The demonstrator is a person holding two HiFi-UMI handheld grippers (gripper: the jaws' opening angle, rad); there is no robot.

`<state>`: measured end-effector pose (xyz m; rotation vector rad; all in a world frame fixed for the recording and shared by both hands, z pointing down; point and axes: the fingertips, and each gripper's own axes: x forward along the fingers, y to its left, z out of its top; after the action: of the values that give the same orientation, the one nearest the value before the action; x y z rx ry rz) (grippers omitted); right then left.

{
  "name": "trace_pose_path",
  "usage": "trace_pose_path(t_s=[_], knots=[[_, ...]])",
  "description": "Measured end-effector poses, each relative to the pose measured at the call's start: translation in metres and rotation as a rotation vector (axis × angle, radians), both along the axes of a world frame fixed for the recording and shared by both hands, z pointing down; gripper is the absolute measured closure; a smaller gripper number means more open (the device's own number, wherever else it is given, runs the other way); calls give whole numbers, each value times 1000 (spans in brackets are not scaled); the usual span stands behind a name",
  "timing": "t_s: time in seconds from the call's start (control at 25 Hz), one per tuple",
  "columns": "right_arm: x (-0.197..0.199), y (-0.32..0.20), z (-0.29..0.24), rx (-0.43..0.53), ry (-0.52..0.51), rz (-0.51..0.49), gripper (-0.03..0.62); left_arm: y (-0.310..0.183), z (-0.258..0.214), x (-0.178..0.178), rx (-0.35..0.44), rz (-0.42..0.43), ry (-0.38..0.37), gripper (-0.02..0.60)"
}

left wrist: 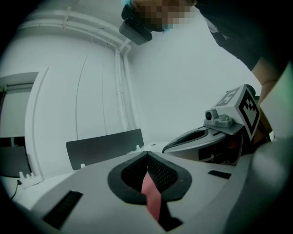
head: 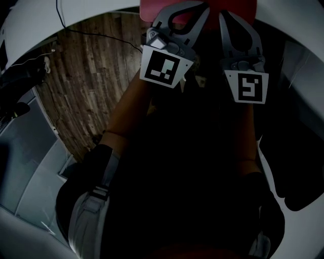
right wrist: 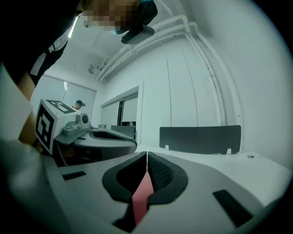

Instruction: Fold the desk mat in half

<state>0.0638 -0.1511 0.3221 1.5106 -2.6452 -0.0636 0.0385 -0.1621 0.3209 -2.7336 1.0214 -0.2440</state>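
Observation:
The desk mat is red (head: 152,9) and only a strip of it shows at the top of the head view. Both grippers reach up to it side by side. My left gripper (head: 186,5) is shut on the mat's edge. In the left gripper view, a pink sliver of mat (left wrist: 152,196) sits pinched between the closed pads of the left gripper (left wrist: 147,161). My right gripper (head: 230,12) is likewise shut on the mat, and its own view shows a pink strip (right wrist: 143,195) clamped in the right gripper (right wrist: 147,157). The rest of the mat is hidden.
A wooden floor (head: 91,81) with a thin cable (head: 101,35) lies left of me. White surfaces (head: 30,30) curve around it. A dark upright panel (left wrist: 103,148) (right wrist: 200,138) stands on the white tabletop ahead. My dark clothing fills the lower head view.

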Motion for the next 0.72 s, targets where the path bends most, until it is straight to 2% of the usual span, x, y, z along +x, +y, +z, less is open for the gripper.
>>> trace_pose_path(t_s=[0.6,0.72], knots=[[-15,7,61,-120,-23,49,563,5,65,-19,-116,-1,16,569],[-17,6,72,-155,-53,48,563,6,78,-21,-169,-4,44,569]])
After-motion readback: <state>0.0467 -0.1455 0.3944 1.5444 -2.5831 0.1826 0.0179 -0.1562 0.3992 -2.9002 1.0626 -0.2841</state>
